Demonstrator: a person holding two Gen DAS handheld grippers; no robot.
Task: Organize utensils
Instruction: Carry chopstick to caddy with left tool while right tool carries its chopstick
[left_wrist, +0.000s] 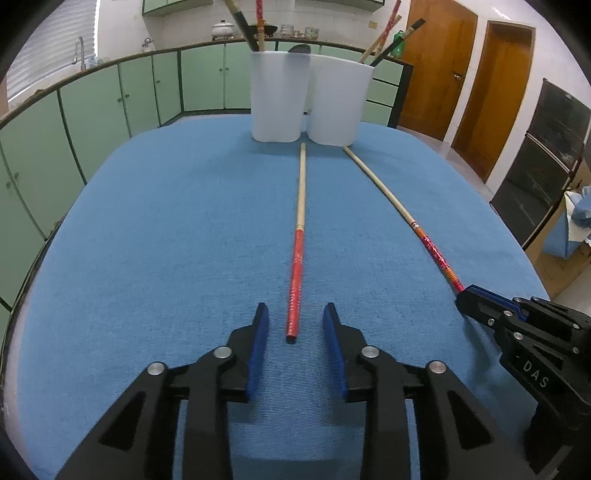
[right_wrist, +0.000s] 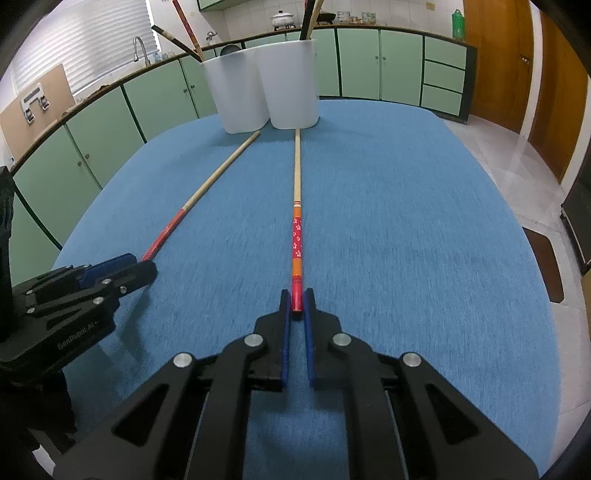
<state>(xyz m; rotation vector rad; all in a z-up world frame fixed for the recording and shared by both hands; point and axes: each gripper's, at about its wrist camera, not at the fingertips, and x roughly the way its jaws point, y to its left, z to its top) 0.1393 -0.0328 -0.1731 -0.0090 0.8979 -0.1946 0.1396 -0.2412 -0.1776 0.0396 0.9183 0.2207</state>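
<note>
Two long chopsticks lie on the blue tablecloth (left_wrist: 166, 221), both pointing at two white cups (left_wrist: 279, 96) (right_wrist: 291, 81) at the far end. The left chopstick (left_wrist: 297, 258) (right_wrist: 207, 184) has a plain red handle. Its near end lies between the spread pads of my left gripper (left_wrist: 295, 310) (right_wrist: 136, 264), which do not touch it. The right chopstick (right_wrist: 296, 229) (left_wrist: 406, 218) has an orange and red flowered handle, and my right gripper (right_wrist: 296, 295) (left_wrist: 466, 295) is shut on its end. Both cups hold several upright chopsticks and dark utensils.
Green cabinets (left_wrist: 92, 110) curve round the left and far side, with a sink tap (right_wrist: 138, 46) on the counter. Wooden doors (left_wrist: 436, 66) and a black oven (left_wrist: 543, 147) stand at the right, past the table's edge. A box holding blue cloth (left_wrist: 580, 221) sits beside the oven.
</note>
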